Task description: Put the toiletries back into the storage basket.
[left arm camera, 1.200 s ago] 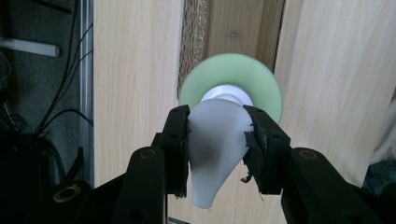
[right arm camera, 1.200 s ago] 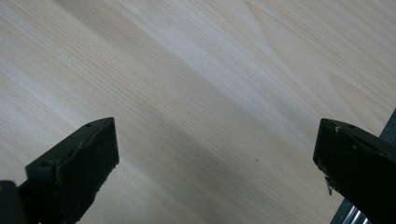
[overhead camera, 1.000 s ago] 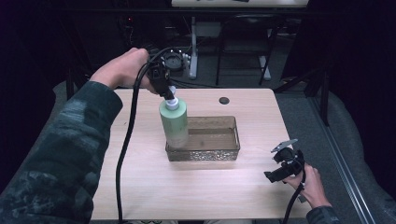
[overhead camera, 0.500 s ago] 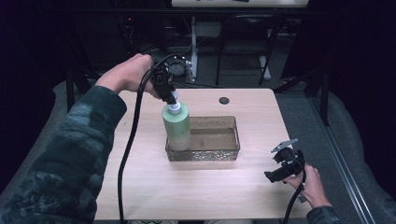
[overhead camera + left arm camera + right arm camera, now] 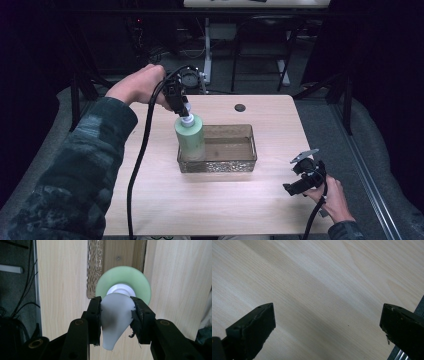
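Observation:
A pale green bottle [image 5: 190,139] with a white pump top [image 5: 116,317] stands upright over the left end of a clear rectangular tray [image 5: 242,164]. I cannot tell whether it rests on the tray's floor. My left gripper [image 5: 182,107] is shut on the white pump top from above; in the left gripper view both jaws press its sides, with the green bottle [image 5: 142,282] below. My right gripper [image 5: 299,181] rests low at the table's front right, open, with only bare wood [image 5: 319,295] between its jaws.
A small dark round hole [image 5: 240,107] marks the wooden table [image 5: 150,200] behind the tray. The left gripper's black cable [image 5: 137,170] hangs across the table's left side. Dark chair legs and equipment stand beyond the far edge.
The left gripper has carried the bottle a little to the right and down, further into the tray's left end. The right gripper has stayed still.

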`<action>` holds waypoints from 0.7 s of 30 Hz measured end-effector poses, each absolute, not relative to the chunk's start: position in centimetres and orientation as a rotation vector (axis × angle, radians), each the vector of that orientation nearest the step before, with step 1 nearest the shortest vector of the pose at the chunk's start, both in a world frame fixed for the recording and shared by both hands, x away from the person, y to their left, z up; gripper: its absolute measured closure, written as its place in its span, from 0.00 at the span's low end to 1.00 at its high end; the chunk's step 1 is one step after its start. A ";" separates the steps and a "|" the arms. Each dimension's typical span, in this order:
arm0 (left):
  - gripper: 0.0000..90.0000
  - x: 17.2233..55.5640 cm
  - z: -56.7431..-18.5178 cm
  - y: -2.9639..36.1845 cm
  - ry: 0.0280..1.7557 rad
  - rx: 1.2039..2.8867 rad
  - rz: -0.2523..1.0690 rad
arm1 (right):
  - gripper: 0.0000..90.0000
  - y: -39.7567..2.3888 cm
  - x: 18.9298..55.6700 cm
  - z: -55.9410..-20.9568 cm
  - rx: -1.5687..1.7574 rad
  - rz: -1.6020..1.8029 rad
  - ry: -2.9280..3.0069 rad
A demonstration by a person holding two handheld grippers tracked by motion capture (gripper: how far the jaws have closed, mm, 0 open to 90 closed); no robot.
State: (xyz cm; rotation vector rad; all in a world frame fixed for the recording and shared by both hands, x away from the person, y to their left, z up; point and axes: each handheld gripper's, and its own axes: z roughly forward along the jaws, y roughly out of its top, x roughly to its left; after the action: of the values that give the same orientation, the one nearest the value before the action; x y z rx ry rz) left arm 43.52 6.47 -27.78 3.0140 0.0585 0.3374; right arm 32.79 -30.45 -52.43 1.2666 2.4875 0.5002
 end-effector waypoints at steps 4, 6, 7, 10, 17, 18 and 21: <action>0.70 43.7 -28.5 6.5 0.063 3.014 0.331 | 0.00 -30.5 32.8 -52.4 1.267 0.499 2.489; 0.70 43.7 -28.7 6.5 0.061 3.021 0.326 | 0.00 -30.5 32.8 -52.4 1.266 0.501 2.489; 0.70 43.7 -28.8 6.4 0.065 3.020 0.318 | 0.00 -30.5 32.8 -52.4 1.267 0.499 2.490; 0.70 43.8 -29.2 6.4 0.066 3.017 0.324 | 0.00 -30.5 32.8 -52.5 1.265 0.498 2.492; 0.70 44.0 -29.7 6.5 0.065 3.033 0.307 | 0.00 -30.5 32.9 -52.5 1.256 0.489 2.494; 0.70 44.0 -29.9 6.5 0.068 3.028 0.310 | 0.00 -30.5 32.9 -52.5 1.257 0.491 2.494; 0.70 44.1 -30.1 6.5 0.067 3.031 0.309 | 0.00 -30.5 32.9 -52.5 1.256 0.489 2.494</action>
State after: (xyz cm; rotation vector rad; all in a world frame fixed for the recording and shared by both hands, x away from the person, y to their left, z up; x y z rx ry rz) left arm 44.06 6.50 -30.06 3.0310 0.0666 0.3090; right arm 32.89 -30.47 -52.48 1.2560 2.4945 0.4892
